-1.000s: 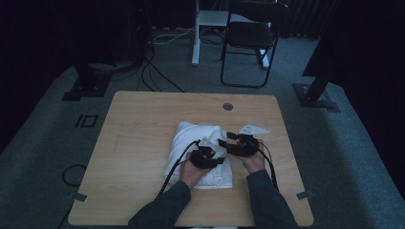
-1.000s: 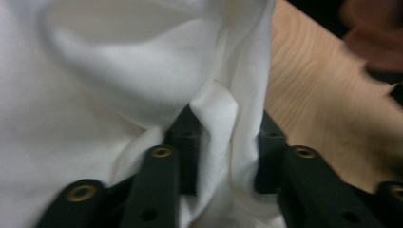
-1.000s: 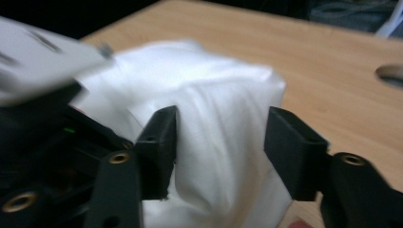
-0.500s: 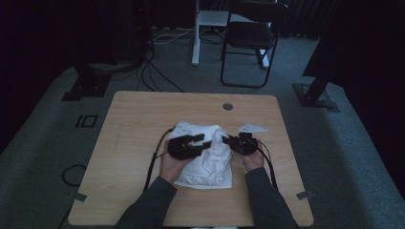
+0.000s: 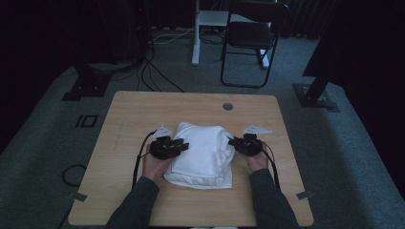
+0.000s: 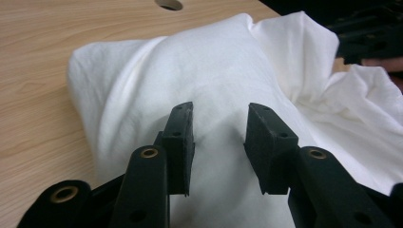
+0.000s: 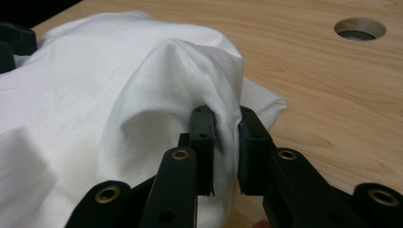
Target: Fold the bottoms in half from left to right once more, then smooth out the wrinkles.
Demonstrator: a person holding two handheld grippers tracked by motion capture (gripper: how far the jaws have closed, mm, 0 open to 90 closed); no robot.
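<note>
Centrally on our wooden table [image 5: 133, 114] lies the folded white cloth [image 5: 203, 152]. Our right gripper [image 7: 225, 142] pinches a raised fold at the cloth's right edge. Our left gripper [image 6: 218, 137], jaws parted and just closing, hovers over the cloth's left side, clamping nothing.

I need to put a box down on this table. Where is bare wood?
Free: the far strip of the table between the white cloth and the round hole, and the left side beyond the left gripper. Crowded: the middle, where the cloth lies between the two grippers, the right gripper pinching it.
</note>
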